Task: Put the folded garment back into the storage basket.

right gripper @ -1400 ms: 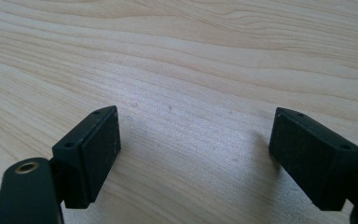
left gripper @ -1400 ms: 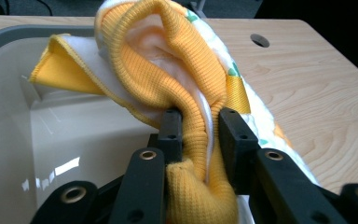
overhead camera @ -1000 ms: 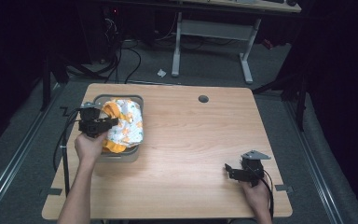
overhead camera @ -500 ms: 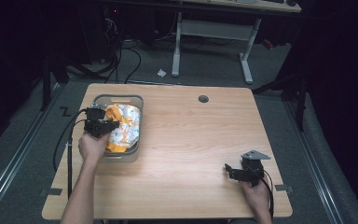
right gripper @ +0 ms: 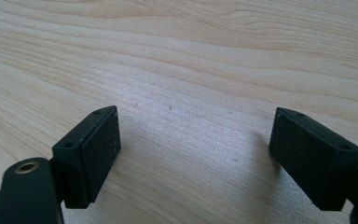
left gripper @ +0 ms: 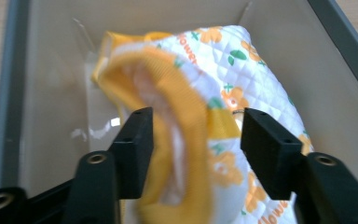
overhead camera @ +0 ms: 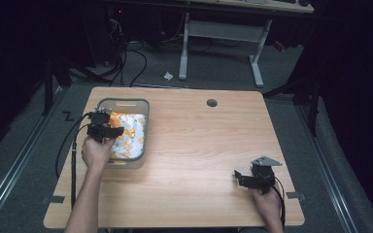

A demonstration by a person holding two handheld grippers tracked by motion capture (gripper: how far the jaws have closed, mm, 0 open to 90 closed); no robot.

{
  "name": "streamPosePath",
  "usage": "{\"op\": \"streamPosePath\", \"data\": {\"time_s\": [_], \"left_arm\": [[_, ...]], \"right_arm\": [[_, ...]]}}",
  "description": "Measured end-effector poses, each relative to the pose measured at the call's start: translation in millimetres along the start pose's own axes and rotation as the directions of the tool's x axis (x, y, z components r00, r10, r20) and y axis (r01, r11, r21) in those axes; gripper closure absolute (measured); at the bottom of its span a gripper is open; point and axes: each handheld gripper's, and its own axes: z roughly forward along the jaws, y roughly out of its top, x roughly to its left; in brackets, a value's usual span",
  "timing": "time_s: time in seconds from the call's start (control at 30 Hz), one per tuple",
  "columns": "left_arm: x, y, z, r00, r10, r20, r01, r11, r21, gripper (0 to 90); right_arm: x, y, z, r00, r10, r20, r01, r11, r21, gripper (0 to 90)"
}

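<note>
A quilted white cloth with orange flowers and orange trim (overhead camera: 130, 137) lies bunched inside a grey plastic bin (overhead camera: 126, 101) at the table's left. My left gripper (overhead camera: 114, 131) hangs over the bin's left side. In the left gripper view its jaws have just been opening; they stand apart around the cloth's orange-edged fold (left gripper: 182, 107), and the right pad (left gripper: 265, 149) is off the fabric. My right gripper (overhead camera: 238, 177) rests low over the bare wood (right gripper: 191, 56) near the front right, open, with nothing between its fingertips (right gripper: 95, 149).
The bin's grey walls (left gripper: 51, 70) enclose the cloth on all sides. A round cable hole (overhead camera: 211, 103) sits at the table's far edge. Cables trail from the left gripper off the table's left side. A white desk frame stands on the floor beyond.
The cloth bundle has sunk and now lies flatter in the bin. My left hand shifted slightly toward the near side. The right hand has stayed put.
</note>
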Motion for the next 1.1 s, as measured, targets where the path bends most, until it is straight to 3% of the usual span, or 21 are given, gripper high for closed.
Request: {"op": "streamPosePath", "data": {"time_s": [0.2,0.47,1.0,1.1], "left_arm": [[-5.4,-0.3,-10.9,0.9994,0.03,-0.017,-0.03,0.9986,-0.044,37.6],[-18.9,-0.9,-26.7,0.9982,0.053,0.028,-0.05,0.9927,-0.11,36.6],[-34.5,-6.6,-40.4,0.9958,0.052,0.076,-0.038,0.9843,-0.173,34.0],[-40.0,-8.5,-44.6,0.9952,0.07,0.069,-0.056,0.9815,-0.183,33.6]], "right_arm": [[0.0,0.0,0.0,1.0,0.0,0.0,0.0,1.0,0.0,16.5],[0.0,0.0,0.0,1.0,0.0,0.0,0.0,1.0,0.0,16.5],[0.0,0.0,0.0,1.0,0.0,0.0,0.0,1.0,0.0,16.5],[0.0,0.0,0.0,1.0,0.0,0.0,0.0,1.0,0.0,16.5]]}}
